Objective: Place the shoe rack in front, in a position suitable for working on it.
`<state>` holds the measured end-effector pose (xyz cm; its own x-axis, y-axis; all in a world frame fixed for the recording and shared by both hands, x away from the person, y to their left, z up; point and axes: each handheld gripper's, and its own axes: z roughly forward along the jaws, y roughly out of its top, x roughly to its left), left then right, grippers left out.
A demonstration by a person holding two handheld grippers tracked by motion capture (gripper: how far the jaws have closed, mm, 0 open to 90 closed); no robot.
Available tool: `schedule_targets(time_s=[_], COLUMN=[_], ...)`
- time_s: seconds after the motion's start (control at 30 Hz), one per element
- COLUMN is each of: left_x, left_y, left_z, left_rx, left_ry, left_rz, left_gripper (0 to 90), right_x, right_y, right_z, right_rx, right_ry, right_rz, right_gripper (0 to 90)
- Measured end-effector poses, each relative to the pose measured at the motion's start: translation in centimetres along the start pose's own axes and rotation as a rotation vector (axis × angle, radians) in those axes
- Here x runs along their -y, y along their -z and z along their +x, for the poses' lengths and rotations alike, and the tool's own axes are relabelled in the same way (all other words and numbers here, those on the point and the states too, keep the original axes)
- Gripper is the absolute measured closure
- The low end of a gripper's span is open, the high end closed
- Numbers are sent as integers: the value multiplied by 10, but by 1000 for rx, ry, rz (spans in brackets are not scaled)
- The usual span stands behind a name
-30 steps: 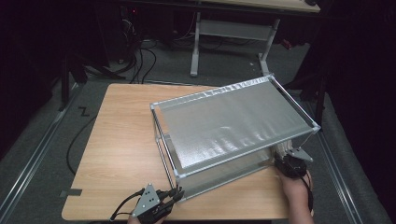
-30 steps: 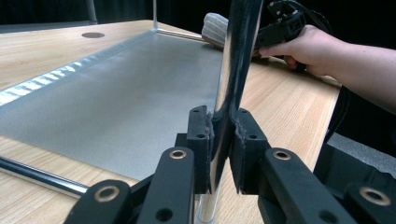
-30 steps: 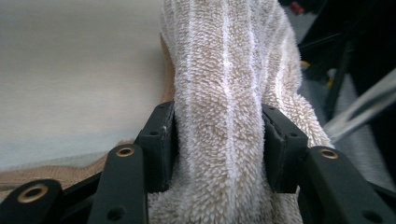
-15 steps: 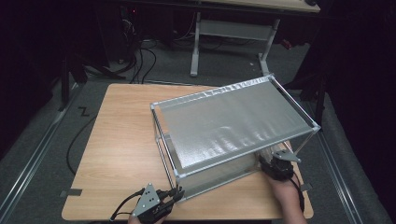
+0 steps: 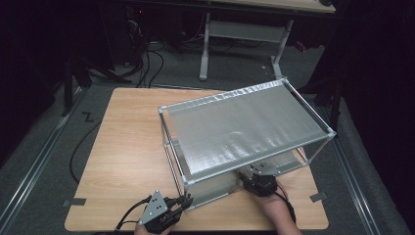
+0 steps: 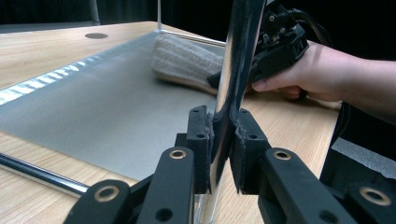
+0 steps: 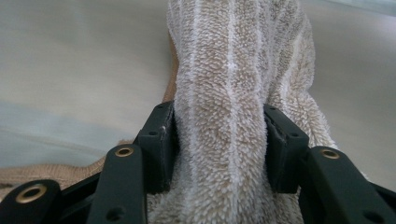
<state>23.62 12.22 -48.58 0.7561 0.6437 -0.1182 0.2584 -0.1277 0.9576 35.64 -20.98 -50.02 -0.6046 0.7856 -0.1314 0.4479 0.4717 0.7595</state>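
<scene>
A chrome-framed rack [image 5: 240, 127] with two silver-lined shelves stands on the wooden table [image 5: 122, 147]. My left gripper [image 5: 183, 200] is at the rack's near left corner, shut on the upright chrome post [image 6: 240, 46]; its pads [image 6: 201, 140] press the post from both sides. My right gripper [image 5: 253, 172] reaches under the top shelf from the front. It is shut on a beige striped towel [image 7: 233, 84] that bulges between its jaws. The left gripper view shows that towel [image 6: 182, 60] lying on the lower shelf [image 6: 93, 102], with the right gripper [image 6: 219, 80] and its hand behind the post.
The rack's top shelf hangs over the right gripper's tips. A steel desk frame [image 5: 240, 34] and cables [image 5: 142, 54] lie on the floor beyond the table. Bare table lies left of the rack. The table's front edge is just behind both hands.
My right hand has slid left along the rack's front, carrying the towel across the lower shelf. My left gripper has stayed clamped on the corner post.
</scene>
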Motion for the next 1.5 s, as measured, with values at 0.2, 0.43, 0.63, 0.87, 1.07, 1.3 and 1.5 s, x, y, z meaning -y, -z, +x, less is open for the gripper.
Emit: schedule_targets(time_s=[0.2,0.43,0.63,0.87,1.07,1.3,1.5], left_x=[0,0,0,0,-1,-1,-2], left_y=[-2,-3,-3,-4,-4,-4,-5], left_z=[0,0,0,0,0,0,3], left_rx=[-2,-2,-2,-2,-2,0,0], left_ry=[2,0,-2,-3,-5,-10,-10], left_rz=[-5,-6,-3,-5,-2,1,4], left_gripper=[790,790,790,790,790,791,791], right_x=[-9,-18,-23,-25,-25,-23,-16], right_y=[-3,-4,-1,4,5,6,9], right_z=[35,77,106,132,127,114,87], right_rx=[-110,-243,-337,-403,-388,-344,-251], right_ry=[13,77,124,190,188,160,120], right_rz=[2,-18,-34,-51,-49,-37,-28], right_gripper=[510,514,515,533,549,554,563])
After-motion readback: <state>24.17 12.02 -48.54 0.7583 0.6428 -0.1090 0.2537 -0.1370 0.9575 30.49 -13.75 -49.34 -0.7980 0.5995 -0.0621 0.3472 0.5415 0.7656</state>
